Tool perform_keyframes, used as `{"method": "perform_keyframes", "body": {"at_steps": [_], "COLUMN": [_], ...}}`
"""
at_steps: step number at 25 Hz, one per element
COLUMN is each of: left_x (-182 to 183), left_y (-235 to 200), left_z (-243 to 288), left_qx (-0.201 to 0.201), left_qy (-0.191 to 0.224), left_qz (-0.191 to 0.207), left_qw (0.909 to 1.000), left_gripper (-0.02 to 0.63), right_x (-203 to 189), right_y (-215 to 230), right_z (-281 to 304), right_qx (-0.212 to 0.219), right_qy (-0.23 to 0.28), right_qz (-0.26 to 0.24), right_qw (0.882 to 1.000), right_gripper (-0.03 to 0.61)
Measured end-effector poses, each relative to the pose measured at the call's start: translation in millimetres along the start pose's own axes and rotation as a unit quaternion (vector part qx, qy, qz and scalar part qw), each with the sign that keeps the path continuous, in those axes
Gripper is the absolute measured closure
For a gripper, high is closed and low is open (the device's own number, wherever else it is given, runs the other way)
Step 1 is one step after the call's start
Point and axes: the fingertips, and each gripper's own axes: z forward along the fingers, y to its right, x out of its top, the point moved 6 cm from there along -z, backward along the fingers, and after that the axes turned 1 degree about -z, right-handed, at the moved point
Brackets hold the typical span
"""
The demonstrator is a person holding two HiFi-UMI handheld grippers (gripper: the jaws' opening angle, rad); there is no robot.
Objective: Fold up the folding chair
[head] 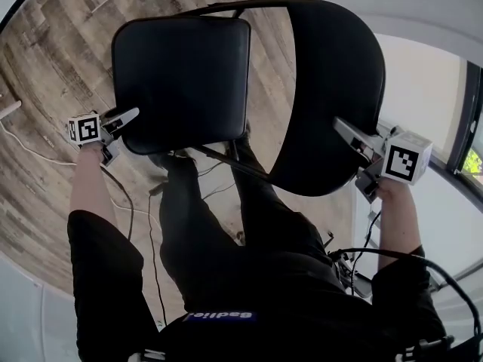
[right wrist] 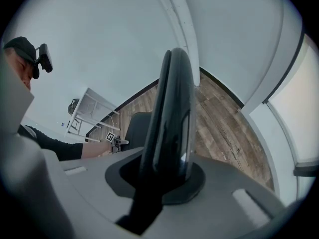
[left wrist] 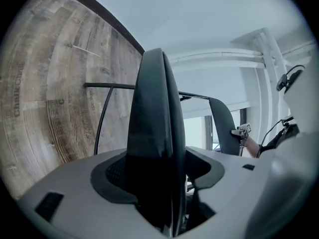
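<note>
- Chair: black, unfolded, standing on wood floor.
- Seat: padded rounded square, roughly level.
- Backrest: curved panel, right of seat.
- Frame: thin black tube joining both.

Background only: we have wood-plank floor all round, with a dark skirting strip where it meets the white wall. We see a thin white cable snaking over the planks at left and a black cable nearer us. A white metal rack stands by the far wall. There's a window at right with greenery outside. White pipes run high up.
</note>
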Motion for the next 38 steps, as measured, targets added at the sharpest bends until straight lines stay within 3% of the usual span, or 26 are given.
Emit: {"method": "perform_keyframes", "body": {"at_steps": [21,38], "left_x": [-17,-44], "left_y": [127,236], "left_z": [27,54], "left_qx": [0.083,0.111], "left_qy": [0.009,0.03], "left_qz": [0.006,-0.003], "left_qw": [0.9965,0.9934], "left_gripper": [0.339,0.353], "right_x": [13,20], "right_y": [-5,0], "right_z": [-70,-120], "right_qx": [-0.031,-0.036], "right_qy": [-0.019,-0.027], "right_qz": [-0.02,-0.031], "right_qw": [0.999,0.998], "right_gripper": [0.529,0.531]}}
